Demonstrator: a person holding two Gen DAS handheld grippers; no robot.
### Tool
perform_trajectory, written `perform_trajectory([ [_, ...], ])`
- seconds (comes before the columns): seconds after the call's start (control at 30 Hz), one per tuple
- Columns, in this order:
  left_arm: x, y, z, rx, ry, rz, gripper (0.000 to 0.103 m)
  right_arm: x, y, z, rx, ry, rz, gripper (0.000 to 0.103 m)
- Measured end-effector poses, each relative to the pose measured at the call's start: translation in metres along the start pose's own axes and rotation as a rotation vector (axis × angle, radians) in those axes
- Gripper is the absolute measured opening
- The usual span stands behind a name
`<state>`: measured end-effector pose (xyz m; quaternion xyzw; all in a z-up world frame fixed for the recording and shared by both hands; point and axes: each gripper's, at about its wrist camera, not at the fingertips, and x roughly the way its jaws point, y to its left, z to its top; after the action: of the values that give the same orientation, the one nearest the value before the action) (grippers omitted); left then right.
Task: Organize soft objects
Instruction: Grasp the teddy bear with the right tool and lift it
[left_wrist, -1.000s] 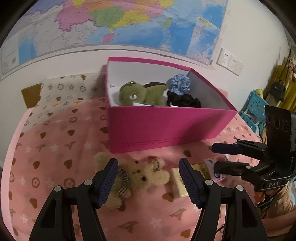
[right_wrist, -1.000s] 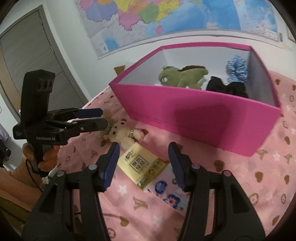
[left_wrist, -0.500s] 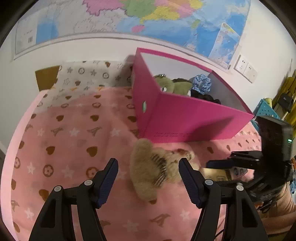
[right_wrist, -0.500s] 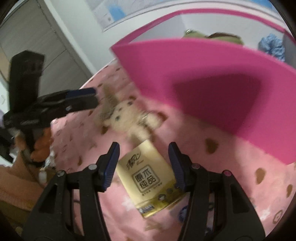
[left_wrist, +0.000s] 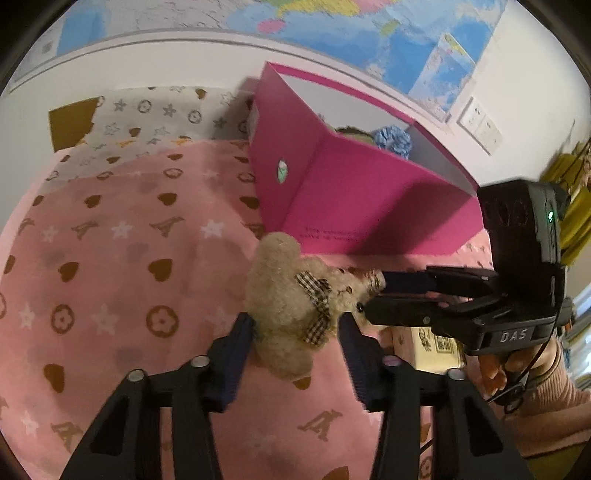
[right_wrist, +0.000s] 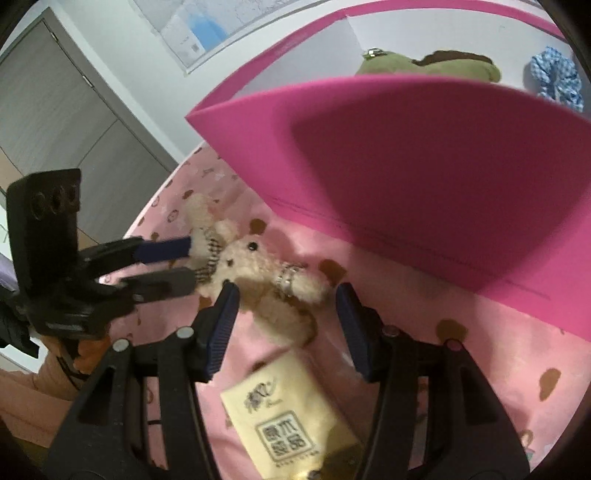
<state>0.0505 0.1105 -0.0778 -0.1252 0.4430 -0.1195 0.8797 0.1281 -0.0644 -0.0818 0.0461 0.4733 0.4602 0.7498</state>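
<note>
Pink patterned cloth (left_wrist: 110, 258) under all; map on wall behind. Teddy (left_wrist: 295, 310) lying on cloth just before pink box (left_wrist: 369, 206). Left gripper (left_wrist: 295, 332) closing around teddy's body, pads at its sides; grip not confirmed. Right gripper (right_wrist: 284, 306) half open over teddy's legs, holding nothing. Right view alone: yellow tissue pack (right_wrist: 284, 417) beside teddy, green plush (right_wrist: 443, 64) in box. Left view alone: wall sockets (left_wrist: 480, 125). Versus a second ago: both grippers nearer teddy, left narrower. Box wall hides most contents; blue scrunchie (right_wrist: 557, 81) visible above it.
</note>
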Motion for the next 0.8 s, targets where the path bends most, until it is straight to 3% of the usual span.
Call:
perform_trajectory([
  [0.13, 0.000, -0.005, -0.002, 0.016, -0.001, -0.015, 0.046, 0.003, 0.007, -0.001, -0.020, 0.000, 0.004, 0.056],
  [0.2, 0.000, -0.010, -0.003, 0.030, -0.006, -0.034, 0.046, 0.007, 0.010, -0.001, -0.029, -0.007, 0.015, 0.044],
  [0.53, 0.000, -0.011, -0.001, -0.001, -0.020, -0.052, 0.046, -0.009, 0.025, -0.002, -0.092, -0.089, -0.004, 0.028],
  [0.6, -0.005, -0.018, 0.001, 0.001, -0.039, -0.083, 0.046, -0.017, 0.029, -0.004, -0.115, -0.098, -0.012, 0.010],
  [0.7, -0.014, -0.033, 0.004, 0.037, -0.076, -0.125, 0.046, -0.026, 0.034, -0.006, -0.147, -0.107, -0.021, 0.010],
  [0.8, -0.013, -0.044, 0.009, 0.080, -0.090, -0.078, 0.046, -0.031, 0.036, -0.007, -0.178, -0.112, -0.062, 0.010],
])
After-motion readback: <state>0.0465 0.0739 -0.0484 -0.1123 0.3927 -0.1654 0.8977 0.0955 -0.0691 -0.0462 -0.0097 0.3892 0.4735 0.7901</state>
